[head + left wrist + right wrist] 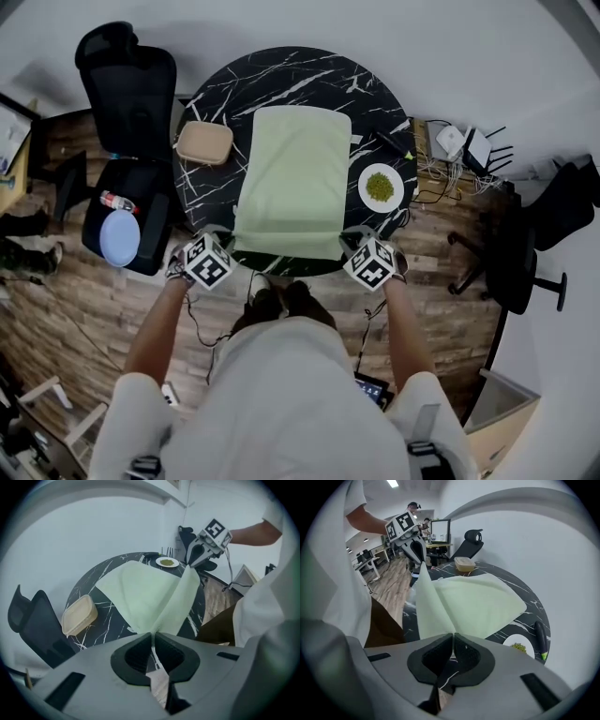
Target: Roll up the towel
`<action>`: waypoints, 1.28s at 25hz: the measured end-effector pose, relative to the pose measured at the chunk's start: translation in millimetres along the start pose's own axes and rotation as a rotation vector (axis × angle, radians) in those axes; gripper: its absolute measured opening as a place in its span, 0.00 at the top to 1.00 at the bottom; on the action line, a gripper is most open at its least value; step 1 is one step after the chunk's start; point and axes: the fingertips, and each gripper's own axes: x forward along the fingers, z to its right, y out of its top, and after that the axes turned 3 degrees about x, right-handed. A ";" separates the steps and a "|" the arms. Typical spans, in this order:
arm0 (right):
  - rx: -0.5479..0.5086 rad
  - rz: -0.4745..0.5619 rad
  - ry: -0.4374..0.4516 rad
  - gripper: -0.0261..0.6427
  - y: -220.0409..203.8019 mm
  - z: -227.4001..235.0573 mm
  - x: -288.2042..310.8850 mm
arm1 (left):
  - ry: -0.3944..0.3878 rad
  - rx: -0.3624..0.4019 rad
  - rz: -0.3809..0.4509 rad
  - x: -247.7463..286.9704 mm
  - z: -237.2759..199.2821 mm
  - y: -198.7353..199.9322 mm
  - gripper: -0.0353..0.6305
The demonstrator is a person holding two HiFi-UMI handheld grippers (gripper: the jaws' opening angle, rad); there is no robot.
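Pinching towel (291, 178) corners, left tool (225, 242) and right tool (347, 242) clenched on it, near edge raised above table (309, 70).

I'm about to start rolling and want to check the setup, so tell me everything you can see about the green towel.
The towel is pale green, soft-looking cloth, rectangular and not yet rolled. It is spread lengthwise across the middle of the round black marbled table, with its far part lying flat. Its near edge is held up off the table: the left gripper pinches one near corner and the right gripper the other. Both are shut on the cloth, which rises to them in slanting folds.
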 end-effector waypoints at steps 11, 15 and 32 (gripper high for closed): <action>0.115 -0.029 -0.176 0.79 -4.7 48.8 36.1 | 0.127 -0.047 -0.036 45.2 -51.5 26.0 0.76; 0.097 0.018 -0.274 0.78 -7.7 51.5 17.9 | 0.148 -0.062 0.018 37.3 -48.5 21.9 0.70; -0.234 -0.041 -0.147 0.78 -37.1 -61.0 35.1 | 0.062 0.192 -0.094 67.8 26.0 -23.3 0.70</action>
